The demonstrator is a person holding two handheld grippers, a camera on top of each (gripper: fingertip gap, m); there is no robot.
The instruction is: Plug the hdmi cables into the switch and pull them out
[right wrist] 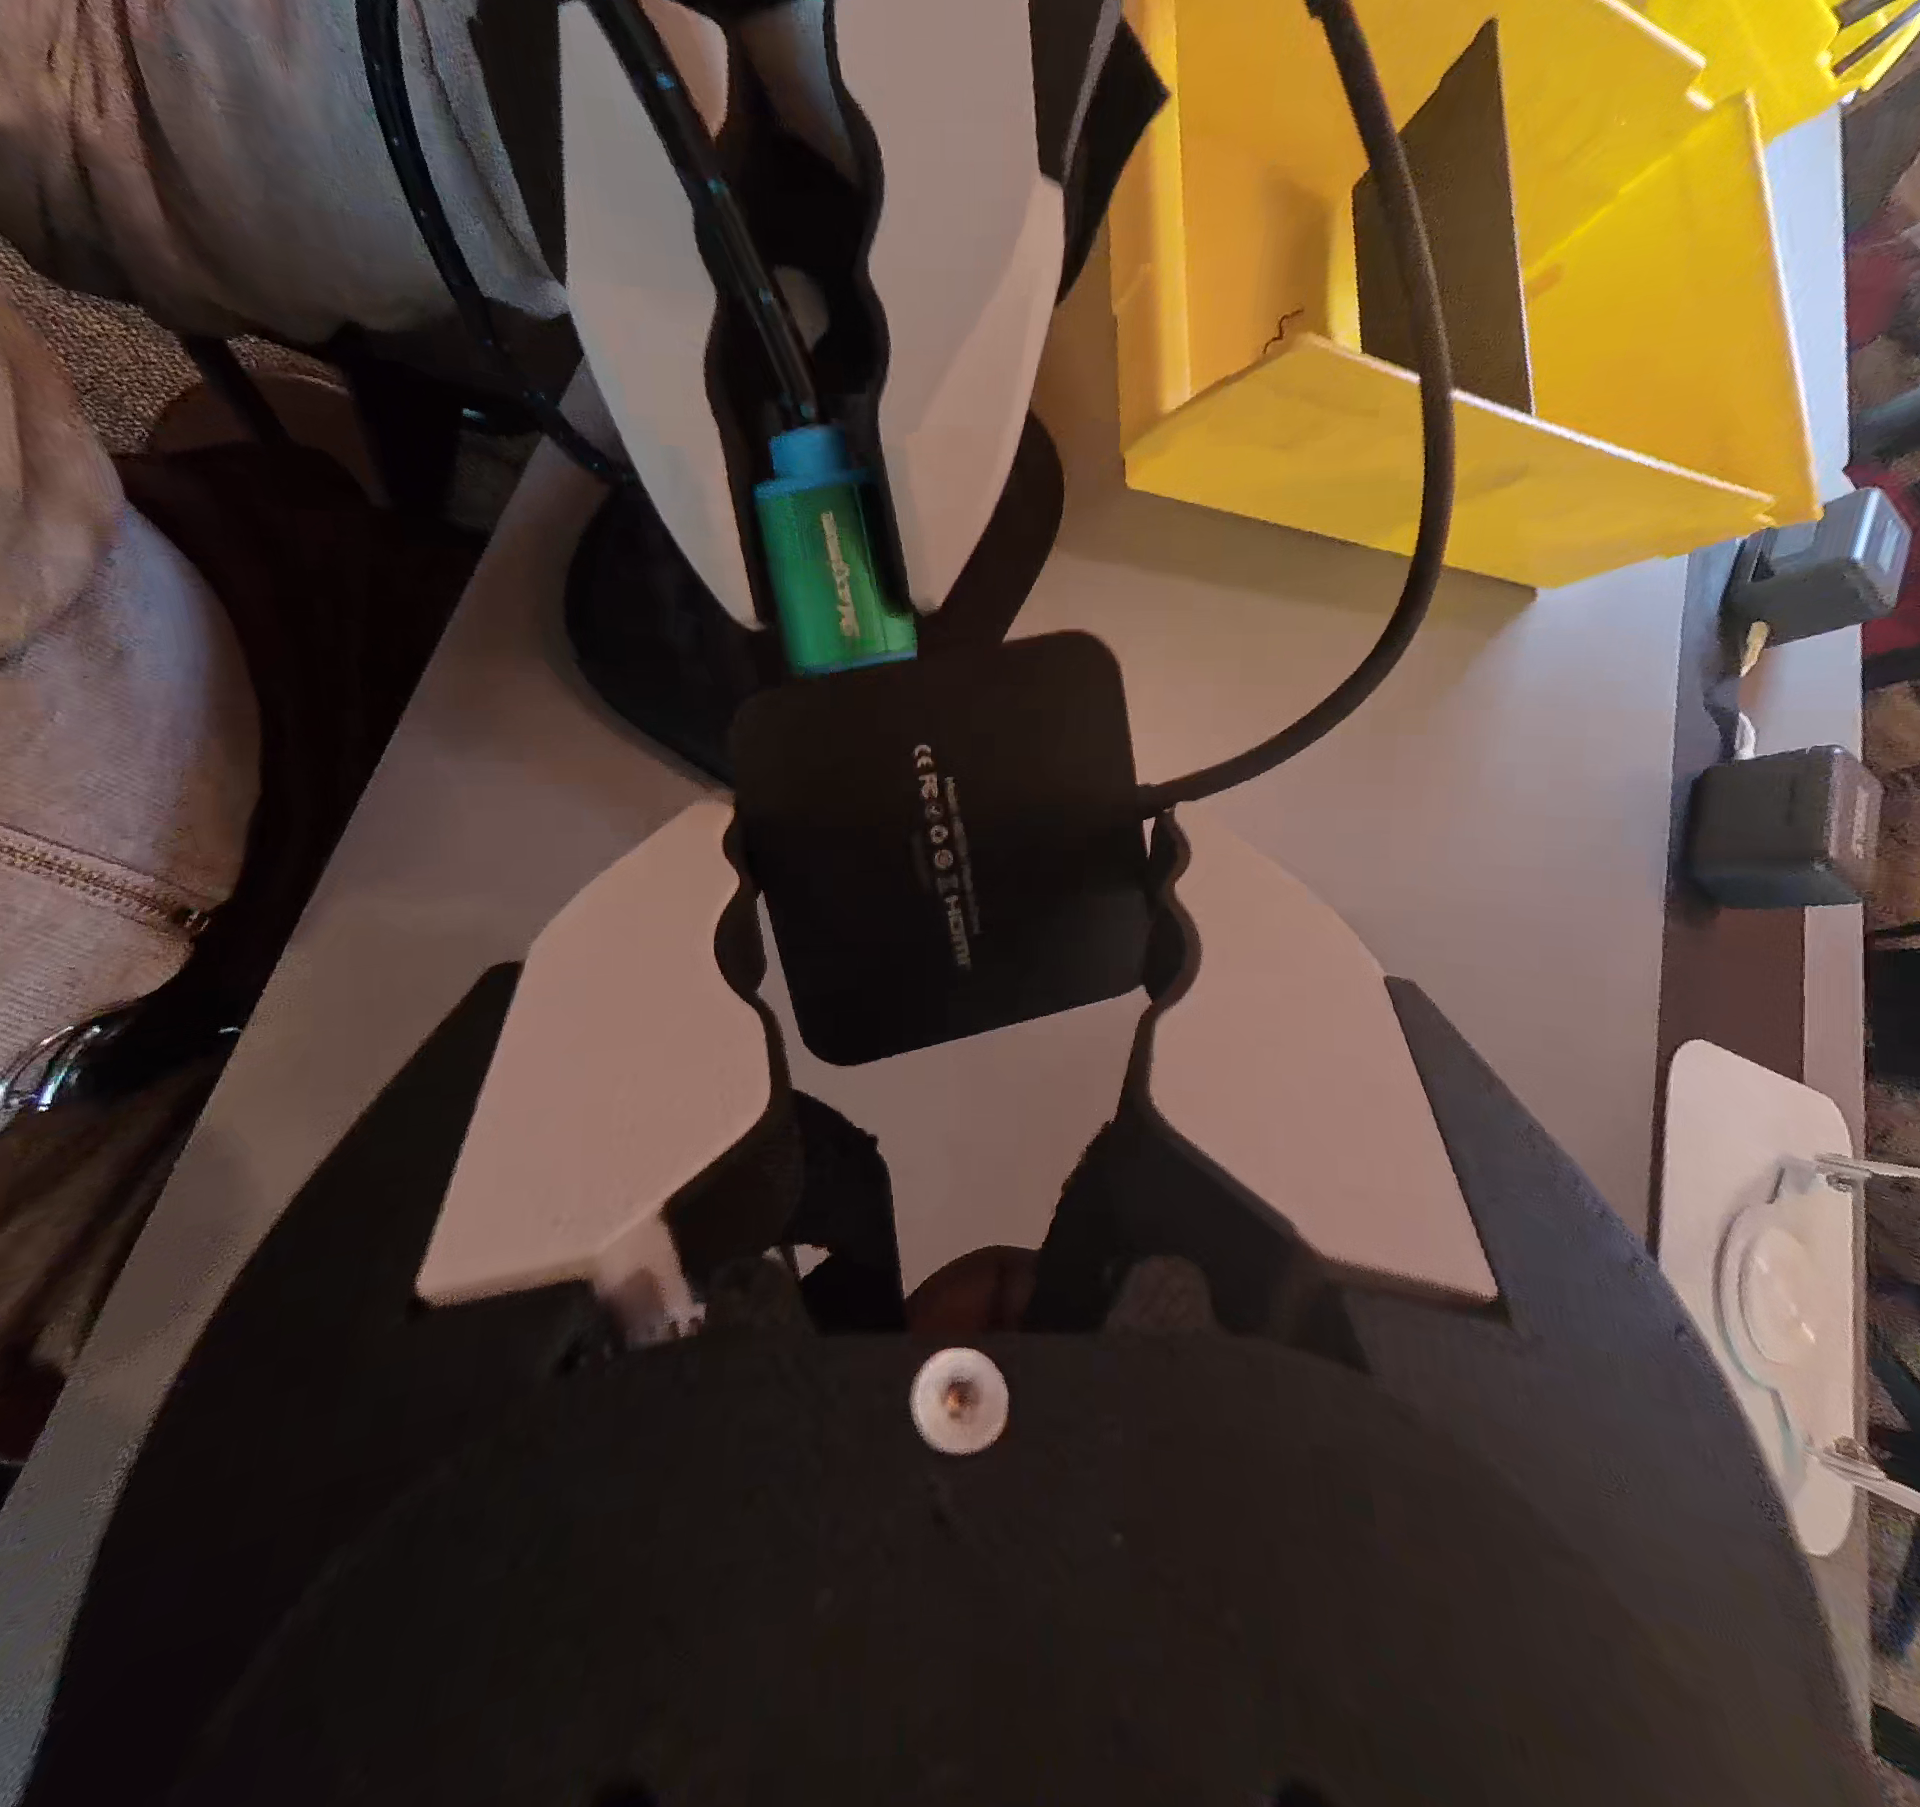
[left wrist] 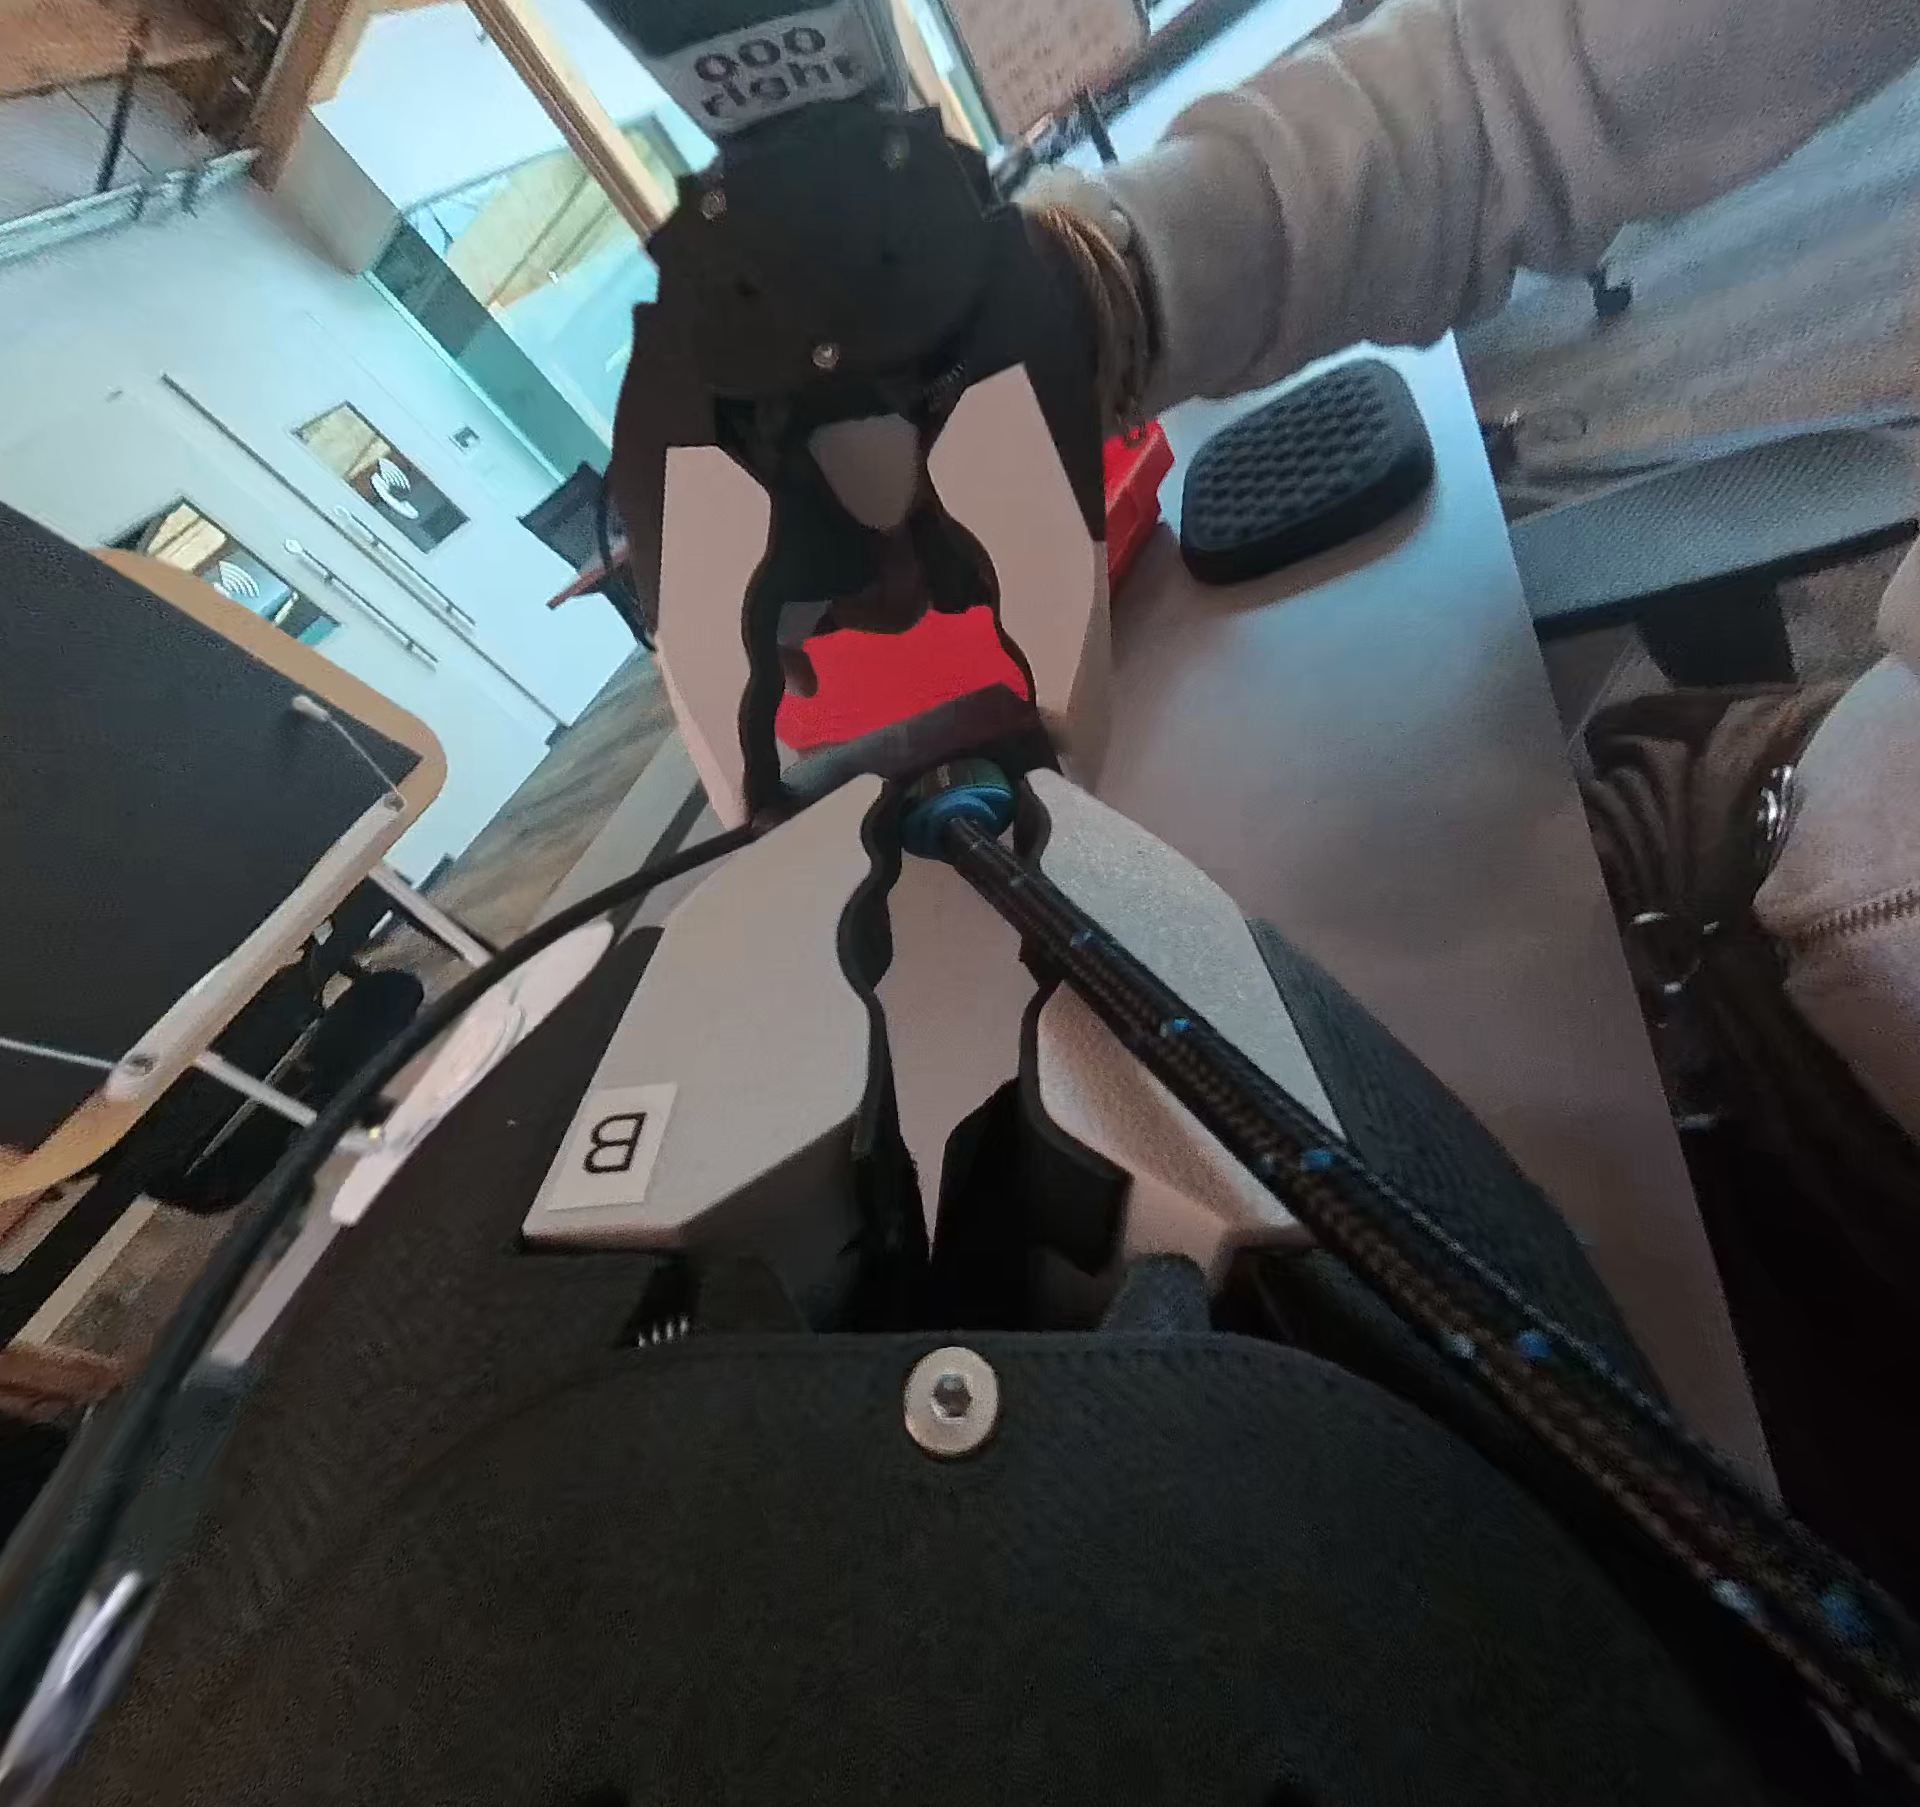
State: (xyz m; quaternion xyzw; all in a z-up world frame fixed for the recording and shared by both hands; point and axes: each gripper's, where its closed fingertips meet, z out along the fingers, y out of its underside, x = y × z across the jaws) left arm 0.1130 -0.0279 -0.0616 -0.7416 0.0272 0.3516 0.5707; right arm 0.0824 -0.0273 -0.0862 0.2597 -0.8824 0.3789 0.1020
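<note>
In the right wrist view my right gripper (right wrist: pixel 940 832) is shut on the flat black switch (right wrist: pixel 935 853), one finger on each side, just above the grey table (right wrist: pixel 1455 718). My left gripper (right wrist: pixel 842 614) comes in from the opposite side, shut on a green HDMI plug (right wrist: pixel 831 573) with a blue collar. The plug's end meets the switch's far edge, and its metal tip does not show. A thin black cable (right wrist: pixel 1423 469) leaves the switch's right side. In the left wrist view my left gripper (left wrist: pixel 951 801) grips the plug's blue collar (left wrist: pixel 956 812), with the braided cable (left wrist: pixel 1247 1082) trailing back.
Yellow bins (right wrist: pixel 1455 303) stand behind the switch. Dark grey battery-like blocks (right wrist: pixel 1787 822) and a white plate (right wrist: pixel 1756 1290) lie to the right. A red box (left wrist: pixel 904 666) and a black honeycomb pad (left wrist: pixel 1304 469) lie behind the right gripper (left wrist: pixel 904 749). A person's sleeves are close by.
</note>
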